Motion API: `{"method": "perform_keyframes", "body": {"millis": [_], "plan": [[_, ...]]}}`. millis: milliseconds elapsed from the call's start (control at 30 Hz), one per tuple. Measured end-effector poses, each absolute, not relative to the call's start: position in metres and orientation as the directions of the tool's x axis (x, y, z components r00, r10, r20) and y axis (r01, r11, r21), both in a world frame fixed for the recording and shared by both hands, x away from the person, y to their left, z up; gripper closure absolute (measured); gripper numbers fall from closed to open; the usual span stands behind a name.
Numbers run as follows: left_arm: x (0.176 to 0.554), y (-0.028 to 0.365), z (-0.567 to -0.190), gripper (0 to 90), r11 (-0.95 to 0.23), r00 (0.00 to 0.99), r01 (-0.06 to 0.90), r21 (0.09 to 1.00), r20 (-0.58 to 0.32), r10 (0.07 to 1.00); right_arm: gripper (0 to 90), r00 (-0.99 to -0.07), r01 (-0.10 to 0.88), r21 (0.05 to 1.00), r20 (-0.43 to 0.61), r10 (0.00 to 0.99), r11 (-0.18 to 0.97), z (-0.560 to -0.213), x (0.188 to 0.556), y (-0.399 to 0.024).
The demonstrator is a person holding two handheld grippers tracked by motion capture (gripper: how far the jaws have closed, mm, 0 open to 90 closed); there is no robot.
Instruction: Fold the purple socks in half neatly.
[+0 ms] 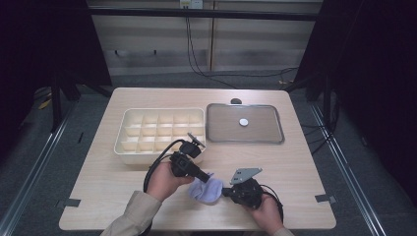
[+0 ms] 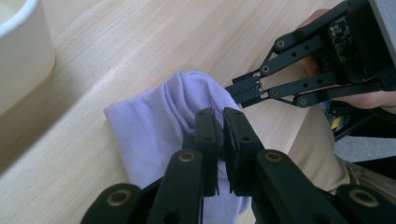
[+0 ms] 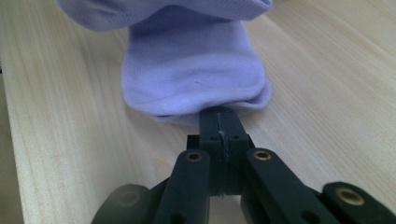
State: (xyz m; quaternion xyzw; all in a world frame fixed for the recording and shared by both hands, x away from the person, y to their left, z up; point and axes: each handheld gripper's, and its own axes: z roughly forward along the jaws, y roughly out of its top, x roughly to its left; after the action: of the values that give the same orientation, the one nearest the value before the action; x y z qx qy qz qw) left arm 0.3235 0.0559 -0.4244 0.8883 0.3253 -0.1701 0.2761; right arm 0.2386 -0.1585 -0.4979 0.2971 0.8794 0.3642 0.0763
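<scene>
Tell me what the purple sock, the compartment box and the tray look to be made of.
Purple sock: soft knit fabric, matte; fine ribbing and folds show.
Compartment box: looks like cream plastic, smooth, with thin moulded dividers and rounded corners.
Tray: probably metal; its rim is grey with a dull sheen, though the base looks brownish, so a coating or liner is possible.

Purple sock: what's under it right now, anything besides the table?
The purple sock lies on bare wooden table; wood shows all round its edges. The left gripper and right gripper pinch its edges. Anything beneath or inside the folded fabric is covered.
</scene>
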Motion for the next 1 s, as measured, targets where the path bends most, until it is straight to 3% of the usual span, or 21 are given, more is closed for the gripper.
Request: {"method": "perform_keyframes", "body": {"millis": [733, 1000], "plan": [[0.319, 0.024, -0.449, 83.8, -0.669, 0.744, 0.656, 0.35, -0.451, 0.493, 89.6, -0.818, 0.46, 0.686, 0.081, 0.57, 0.563, -0.498, 0.238, -0.158], [0.317, 0.029, -0.441, 67.0, -0.653, 0.749, 0.653, 0.384, -0.453, 0.483, 89.4, -0.816, 0.462, 0.685, 0.079, 0.573, 0.563, -0.498, 0.237, -0.159]]}}
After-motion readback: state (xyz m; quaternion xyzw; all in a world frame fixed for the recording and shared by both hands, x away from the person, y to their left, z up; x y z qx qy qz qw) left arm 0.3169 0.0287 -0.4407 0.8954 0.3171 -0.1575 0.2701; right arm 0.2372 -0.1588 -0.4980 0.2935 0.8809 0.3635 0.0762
